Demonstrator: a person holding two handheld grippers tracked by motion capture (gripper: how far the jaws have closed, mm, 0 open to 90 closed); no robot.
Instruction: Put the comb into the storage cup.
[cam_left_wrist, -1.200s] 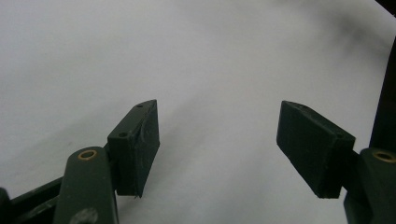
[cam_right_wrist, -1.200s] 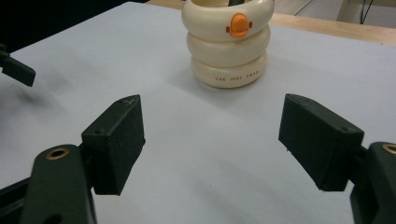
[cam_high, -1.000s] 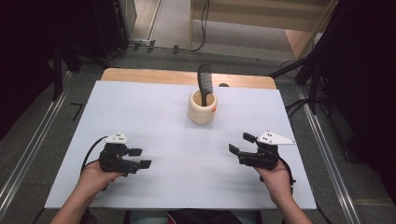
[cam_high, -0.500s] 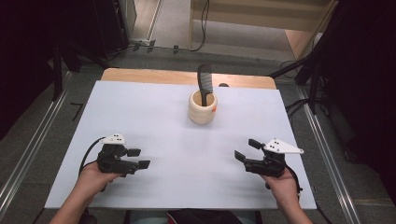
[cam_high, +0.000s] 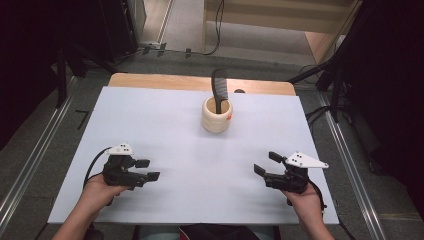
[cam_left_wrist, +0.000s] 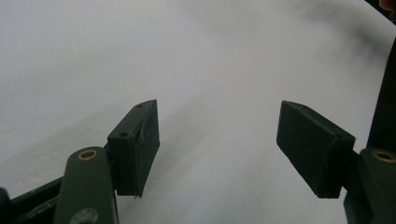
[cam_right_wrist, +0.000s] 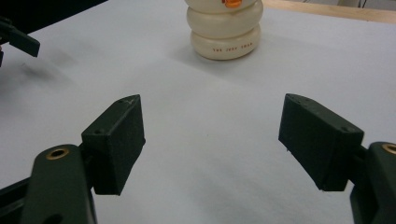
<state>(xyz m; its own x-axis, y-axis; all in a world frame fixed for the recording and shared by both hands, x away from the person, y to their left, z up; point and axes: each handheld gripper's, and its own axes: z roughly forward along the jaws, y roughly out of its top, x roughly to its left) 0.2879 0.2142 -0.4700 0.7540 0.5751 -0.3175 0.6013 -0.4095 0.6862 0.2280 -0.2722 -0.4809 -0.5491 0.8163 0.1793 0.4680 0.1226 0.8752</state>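
**Both tools idle and wide, one cup with one comb at the far centre**

One tabletop (cam_high: 165, 130), covered by a single white sheet, with a strip of bare wood showing along its far edge. I count one cream ribbed cup (cam_high: 217, 115) on it, standing upright at the far centre, well apart from both of my tools. The right gripper view shows the cup's lower rings, a small orange mark on its side and a line of tiny print near the base that I cannot read. One dark comb (cam_high: 219, 90) stands in the cup, handle end down, leaning slightly and rising above the rim.

Two tools, one in each hand. Left tool (cam_high: 146, 170) sits near the front left of the sheet, gripped by my left hand (cam_high: 100, 187), and points toward the centre. In the left gripper view its two black jaws stand wide apart with only white sheet between them. Right tool (cam_high: 267, 163) sits near the front right, held by my right hand (cam_high: 305, 202), pointing left and slightly toward the cup. In the right gripper view its two jaws also stand wide, nothing between them, with the cup straight ahead in the distance. Each tool carries one grey three-cornered plate and trails one black cable.

Two hands, two tools, one cup, one comb.
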